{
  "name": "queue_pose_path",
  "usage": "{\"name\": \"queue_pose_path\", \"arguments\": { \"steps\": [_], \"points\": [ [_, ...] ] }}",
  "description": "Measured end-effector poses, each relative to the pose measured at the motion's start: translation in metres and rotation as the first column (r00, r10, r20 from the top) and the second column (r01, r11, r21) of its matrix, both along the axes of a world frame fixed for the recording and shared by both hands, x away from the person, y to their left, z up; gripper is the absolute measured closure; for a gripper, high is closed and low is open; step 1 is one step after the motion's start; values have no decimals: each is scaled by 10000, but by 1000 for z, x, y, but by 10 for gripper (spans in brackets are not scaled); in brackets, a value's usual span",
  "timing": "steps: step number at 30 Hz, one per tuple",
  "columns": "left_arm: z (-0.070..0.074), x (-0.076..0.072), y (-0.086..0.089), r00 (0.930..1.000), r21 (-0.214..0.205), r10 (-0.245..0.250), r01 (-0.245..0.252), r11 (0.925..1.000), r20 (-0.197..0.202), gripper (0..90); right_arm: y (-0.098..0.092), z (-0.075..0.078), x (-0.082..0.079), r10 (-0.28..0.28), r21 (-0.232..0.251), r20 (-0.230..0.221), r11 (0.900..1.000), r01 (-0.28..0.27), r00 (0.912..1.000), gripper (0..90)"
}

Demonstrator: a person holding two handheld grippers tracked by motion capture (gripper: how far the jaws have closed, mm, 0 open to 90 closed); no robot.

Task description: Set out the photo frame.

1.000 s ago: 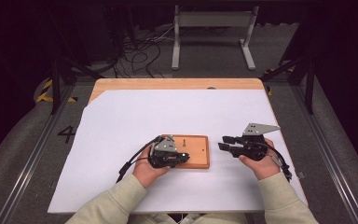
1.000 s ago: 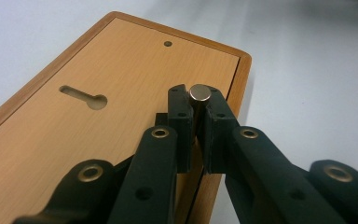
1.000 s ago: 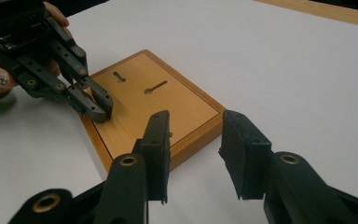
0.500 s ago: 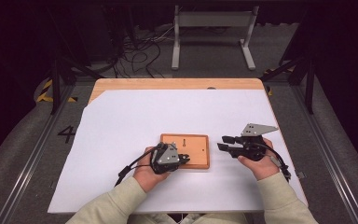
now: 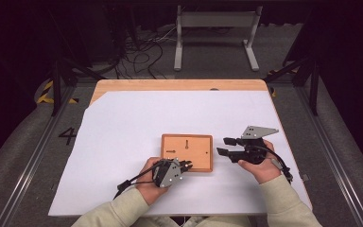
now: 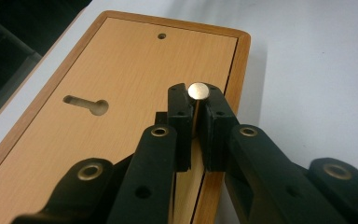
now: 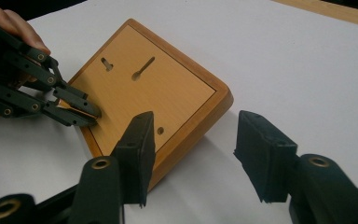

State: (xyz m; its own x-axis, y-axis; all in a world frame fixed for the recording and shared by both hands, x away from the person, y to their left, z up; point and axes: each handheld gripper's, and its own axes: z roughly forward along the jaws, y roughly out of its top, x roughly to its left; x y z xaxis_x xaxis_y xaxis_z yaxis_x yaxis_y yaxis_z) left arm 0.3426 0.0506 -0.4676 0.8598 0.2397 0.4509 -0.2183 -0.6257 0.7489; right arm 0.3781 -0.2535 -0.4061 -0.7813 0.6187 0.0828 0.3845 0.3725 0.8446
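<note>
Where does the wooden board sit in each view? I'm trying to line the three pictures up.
High view: the board lies at centre, between the left gripper and right gripper.
Left gripper view: the board runs from lower left to top centre, with that gripper shut on a metal pin.
Right gripper view: the board is left of centre.
Shared landmark: the keyhole slot.

Orange-brown wood board (image 5: 187, 152), white sheet (image 5: 123, 142), blk tongs (image 7: 191, 154).
</note>
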Motion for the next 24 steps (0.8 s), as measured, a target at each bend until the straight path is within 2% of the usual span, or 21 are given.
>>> {"name": "queue_pose_path", "arguments": {
  "steps": [2,9,12,14,18,24],
  "points": [
    [-1,0,1,10000,-63,-6,6,10000,-16,841,2,-1,1,-31,6,-70,10000,31,10000,439],
    [-1,0,1,10000,-127,22,-23,9999,-64,841,11,-6,10,-239,222,-826,9994,258,9963,322],
    [-1,0,1,10000,-162,14,-15,9999,-55,841,17,-9,17,-338,227,-1401,9990,374,9896,265],
    [-2,-1,1,10000,-208,-31,29,9998,-88,841,22,-10,24,-350,306,-1965,9987,418,9799,236],
    [-2,-1,1,10000,-250,31,-33,9997,-77,841,28,-11,28,-257,295,-2161,9990,328,9760,218],
    [-3,-2,1,10000,-251,6,-8,9997,-74,841,38,-16,43,-171,99,-2736,9997,206,9617,201]
  ]
}}
